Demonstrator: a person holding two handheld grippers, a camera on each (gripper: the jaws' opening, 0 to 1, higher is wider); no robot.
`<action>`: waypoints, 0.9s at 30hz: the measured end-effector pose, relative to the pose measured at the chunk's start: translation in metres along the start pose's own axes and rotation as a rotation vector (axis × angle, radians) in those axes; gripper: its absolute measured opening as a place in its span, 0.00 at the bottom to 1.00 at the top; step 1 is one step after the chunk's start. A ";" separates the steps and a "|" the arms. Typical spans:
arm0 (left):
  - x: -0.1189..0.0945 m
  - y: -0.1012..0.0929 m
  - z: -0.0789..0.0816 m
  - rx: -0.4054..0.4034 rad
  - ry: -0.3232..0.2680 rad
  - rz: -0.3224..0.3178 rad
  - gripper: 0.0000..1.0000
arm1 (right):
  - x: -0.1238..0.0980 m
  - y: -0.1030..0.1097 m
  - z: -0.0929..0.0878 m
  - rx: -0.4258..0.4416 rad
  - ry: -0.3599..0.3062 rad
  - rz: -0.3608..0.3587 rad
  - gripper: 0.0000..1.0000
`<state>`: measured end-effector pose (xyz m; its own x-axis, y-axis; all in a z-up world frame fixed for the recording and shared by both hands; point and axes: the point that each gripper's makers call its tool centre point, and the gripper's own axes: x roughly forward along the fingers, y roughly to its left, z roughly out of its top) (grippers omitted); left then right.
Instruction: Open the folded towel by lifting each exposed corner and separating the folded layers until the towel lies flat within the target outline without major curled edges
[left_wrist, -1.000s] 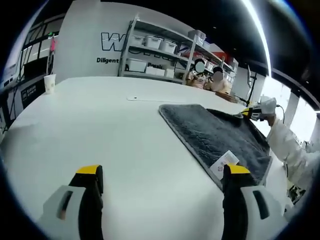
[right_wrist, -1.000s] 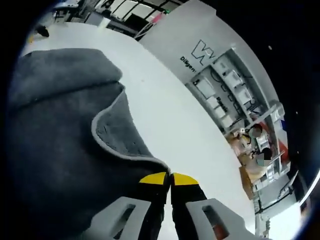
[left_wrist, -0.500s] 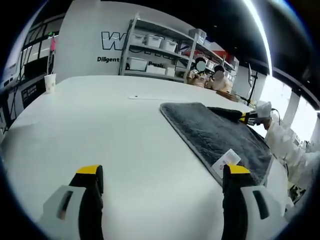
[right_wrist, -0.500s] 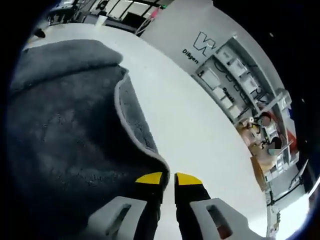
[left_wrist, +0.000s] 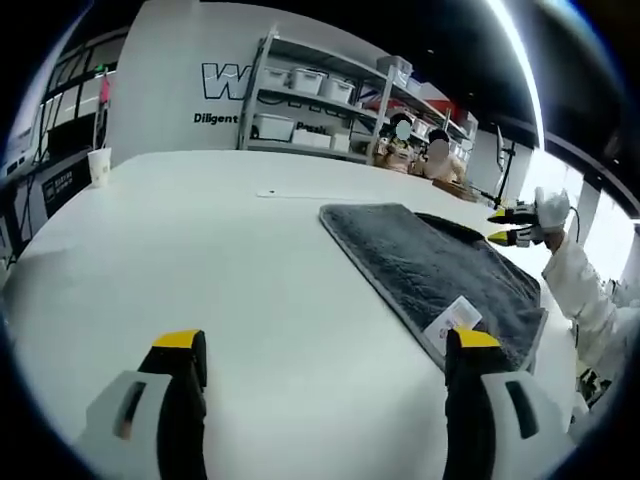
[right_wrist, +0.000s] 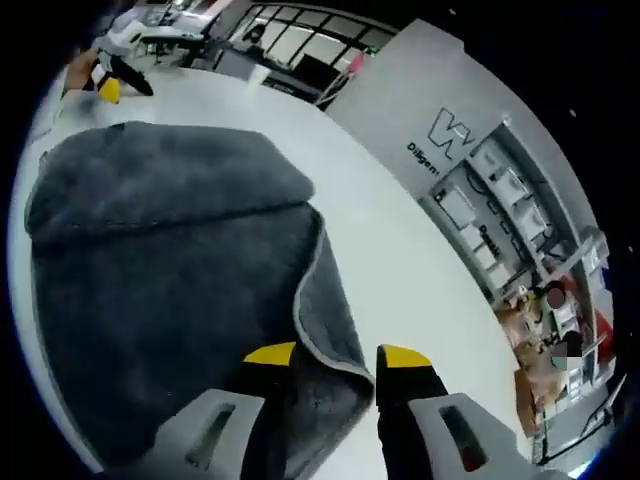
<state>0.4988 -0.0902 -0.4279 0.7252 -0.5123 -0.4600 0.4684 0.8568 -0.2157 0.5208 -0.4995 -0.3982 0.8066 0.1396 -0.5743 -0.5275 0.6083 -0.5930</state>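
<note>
Plush grey towel (right_wrist: 170, 250), pale-edged, one corner folded over, on smooth white counter (left_wrist: 200, 260). Left tongs (left_wrist: 325, 350) spread wide, empty; right tongs (right_wrist: 330, 356) parted, holding nothing.

Grey left gripper (left_wrist: 315, 350) jaws tipped yellow; person's white sleeve (left_wrist: 580, 290)

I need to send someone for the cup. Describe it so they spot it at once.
Start at the big white table and follow it to its far left edge, away from the dark grey plush towel. The small white paper cup stands upright there, alone.
</note>
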 end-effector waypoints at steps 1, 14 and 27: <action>0.000 0.000 0.000 0.000 0.000 -0.001 0.98 | 0.003 0.002 0.002 -0.005 -0.001 0.007 0.20; -0.005 -0.009 0.009 -0.006 -0.042 -0.047 0.98 | 0.026 0.005 0.004 -0.030 0.016 0.027 0.00; -0.003 -0.010 0.011 0.000 -0.046 -0.057 0.98 | 0.040 -0.075 0.014 -0.156 0.074 -0.296 0.00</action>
<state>0.4968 -0.0979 -0.4150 0.7197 -0.5626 -0.4068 0.5100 0.8260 -0.2401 0.5962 -0.5288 -0.3687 0.9123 -0.0858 -0.4004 -0.3124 0.4864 -0.8160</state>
